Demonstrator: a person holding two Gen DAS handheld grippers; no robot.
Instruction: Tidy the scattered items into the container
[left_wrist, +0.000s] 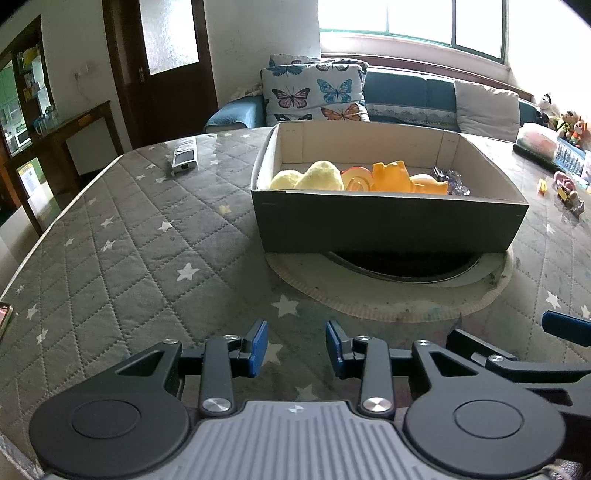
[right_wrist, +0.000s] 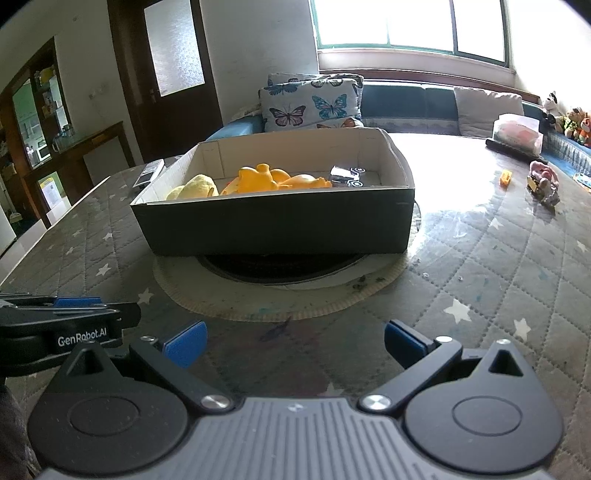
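A dark cardboard box (left_wrist: 388, 221) (right_wrist: 273, 229) stands mid-table on a round mat. Inside lie a yellow plush toy (left_wrist: 314, 176) (right_wrist: 195, 186), an orange toy figure (left_wrist: 395, 177) (right_wrist: 266, 179) and a shiny silver item (left_wrist: 452, 181) (right_wrist: 345, 173). My left gripper (left_wrist: 296, 347) hovers open over the quilted cloth short of the box, nothing between its blue pads. My right gripper (right_wrist: 295, 343) is open wider, also empty, beside the left one. A pink toy (right_wrist: 543, 181) (left_wrist: 567, 186) and a small yellow piece (right_wrist: 505, 177) (left_wrist: 542, 185) lie on the table at the far right.
A remote control (left_wrist: 183, 157) rests left of the box. A clear tub (right_wrist: 517, 133) sits at the far right edge, with soft toys behind. A sofa with butterfly cushions (left_wrist: 314, 92) lies beyond the table. A phone (left_wrist: 5, 317) shows at the left edge.
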